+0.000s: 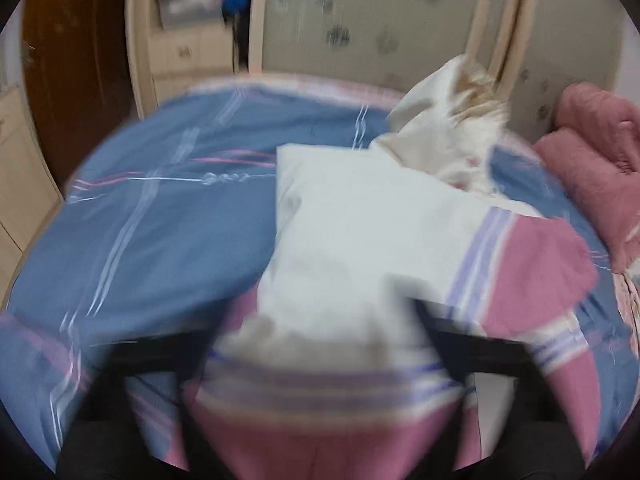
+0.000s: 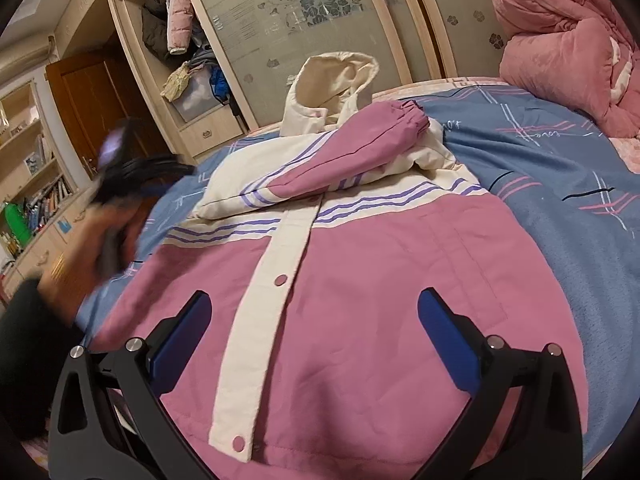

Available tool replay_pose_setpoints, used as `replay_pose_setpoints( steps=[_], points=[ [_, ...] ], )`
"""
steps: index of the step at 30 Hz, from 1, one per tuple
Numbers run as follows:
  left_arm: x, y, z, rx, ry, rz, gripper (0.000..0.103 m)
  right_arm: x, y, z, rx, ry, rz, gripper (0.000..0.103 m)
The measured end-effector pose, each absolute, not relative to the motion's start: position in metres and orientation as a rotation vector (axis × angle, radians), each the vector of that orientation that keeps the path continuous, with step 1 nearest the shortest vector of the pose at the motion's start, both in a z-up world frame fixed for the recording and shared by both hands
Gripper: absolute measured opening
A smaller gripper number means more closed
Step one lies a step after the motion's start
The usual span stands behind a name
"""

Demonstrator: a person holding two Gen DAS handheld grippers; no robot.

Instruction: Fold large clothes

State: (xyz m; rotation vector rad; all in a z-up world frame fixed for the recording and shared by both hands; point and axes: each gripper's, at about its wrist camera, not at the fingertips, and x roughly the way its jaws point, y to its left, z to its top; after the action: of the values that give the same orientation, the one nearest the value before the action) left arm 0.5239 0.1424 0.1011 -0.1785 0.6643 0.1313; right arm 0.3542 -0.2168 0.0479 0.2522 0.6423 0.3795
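A pink and cream hooded jacket point(image 2: 360, 280) lies front-up on the bed, its right sleeve point(image 2: 360, 152) folded across the chest and the cream hood point(image 2: 332, 88) at the far end. My right gripper point(image 2: 314, 312) hovers open and empty over the jacket's lower front. My left gripper point(image 2: 120, 168) shows blurred at the jacket's left side in the right wrist view. In the blurred left wrist view its fingers point(image 1: 472, 344) stand wide apart around the jacket's cream and pink fabric point(image 1: 360, 240); whether they hold cloth I cannot tell.
The bed has a blue plaid cover point(image 2: 560, 168). A rolled pink blanket point(image 2: 568, 48) lies at the far right. A wardrobe with frosted sliding doors point(image 2: 304, 12) stands behind, with an open shelf of clothes point(image 2: 188, 72) and a bookshelf point(image 2: 36, 200) at left.
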Motion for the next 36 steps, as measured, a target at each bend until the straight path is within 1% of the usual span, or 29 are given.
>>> replay_pose_setpoints(
  steps=[2, 6, 10, 14, 17, 19, 20, 23, 24, 26, 29, 33, 36],
  points=[
    [0.477, 0.124, 0.103, -0.178, 0.547, 0.079, 0.101, 0.356, -0.215, 0.045, 0.244, 0.642, 0.365, 0.102],
    [0.42, 0.089, 0.098, -0.089, 0.434, 0.016, 0.101, 0.357, -0.21, 0.039, 0.209, 0.64, 0.334, 0.102],
    [0.401, 0.061, 0.099, -0.021, 0.432, -0.061, 0.101, 0.356, -0.202, 0.048, 0.143, 0.562, 0.309, 0.102],
    [0.396, 0.047, 0.094, 0.048, 0.444, -0.041, 0.101, 0.398, -0.192, 0.088, 0.131, 0.52, 0.306, 0.102],
    [0.395, 0.053, 0.094, 0.011, 0.453, -0.039, 0.101, 0.488, -0.171, 0.131, 0.139, 0.53, 0.331, 0.102],
    [0.396, 0.062, 0.095, -0.036, 0.466, -0.041, 0.101, 0.554, -0.157, 0.147, 0.173, 0.562, 0.334, 0.102],
    [0.397, 0.069, 0.096, -0.069, 0.481, -0.04, 0.101, 0.582, -0.151, 0.151, 0.18, 0.579, 0.334, 0.102],
    [0.395, 0.087, 0.095, -0.118, 0.498, -0.037, 0.101, 0.701, -0.134, 0.157, 0.196, 0.65, 0.288, 0.101],
    [0.393, 0.094, 0.096, -0.119, 0.497, -0.03, 0.101, 0.726, -0.132, 0.155, 0.207, 0.67, 0.273, 0.101],
    [0.391, 0.103, 0.097, -0.116, 0.497, -0.017, 0.101, 0.782, -0.132, 0.143, 0.249, 0.73, 0.243, 0.094],
    [0.387, 0.12, 0.1, -0.126, 0.498, -0.001, 0.101, 0.854, -0.136, 0.12, 0.305, 0.787, 0.175, 0.093],
    [0.383, 0.139, 0.098, -0.171, 0.515, -0.001, 0.101, 0.908, -0.136, 0.101, 0.332, 0.833, 0.143, 0.093],
    [0.387, 0.148, 0.091, -0.205, 0.556, -0.003, 0.101, 0.932, -0.139, 0.084, 0.357, 0.849, 0.097, 0.093]
  ],
)
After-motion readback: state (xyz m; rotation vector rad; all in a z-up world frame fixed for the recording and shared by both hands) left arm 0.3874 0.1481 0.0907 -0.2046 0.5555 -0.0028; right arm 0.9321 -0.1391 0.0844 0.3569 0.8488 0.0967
